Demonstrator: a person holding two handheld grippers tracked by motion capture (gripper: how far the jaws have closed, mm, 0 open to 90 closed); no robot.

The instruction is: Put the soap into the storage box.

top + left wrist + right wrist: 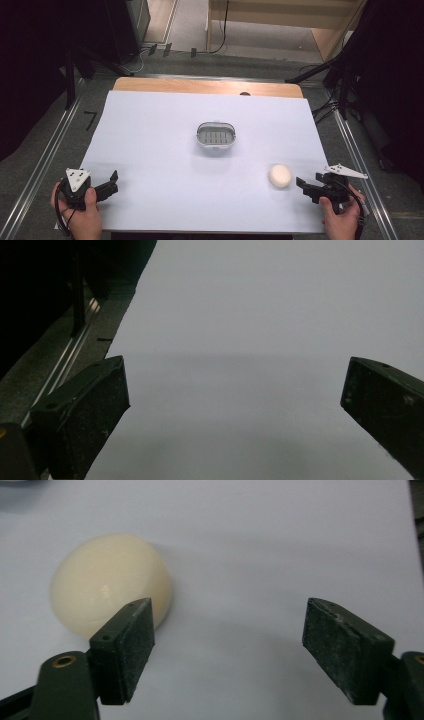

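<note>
Your right gripper (pixel 306 186) sat near the table's right front corner, held low over the white sheet (pixel 160 150), and its jaws stood apart with nothing between them. In the right gripper view the two black pads (pixel 131 645) framed bare sheet, while the soap (pixel 107 582), a smooth cream-coloured rounded bar, lay just beyond the left-hand pad and off to that side, partly hidden behind it. Whether that pad touched the soap could not be told from there. From the high view the soap (pixel 280 176) rested on the sheet just beside your right gripper, towards the middle of the table, with a narrow gap showing between them. The soap dish (pixel 216 135), a grey oval tray with a slotted floor, stood near the centre of the sheet, well apart from the soap and farther from you. Your left gripper (pixel 111 184) rested at the front left corner of the sheet in your left hand (pixel 85 212), its jaws wide apart and holding nothing; in the left gripper view they framed plain white sheet. The grey floor and a metal rail (pixel 70 365) ran along the sheet's left edge.
</note>
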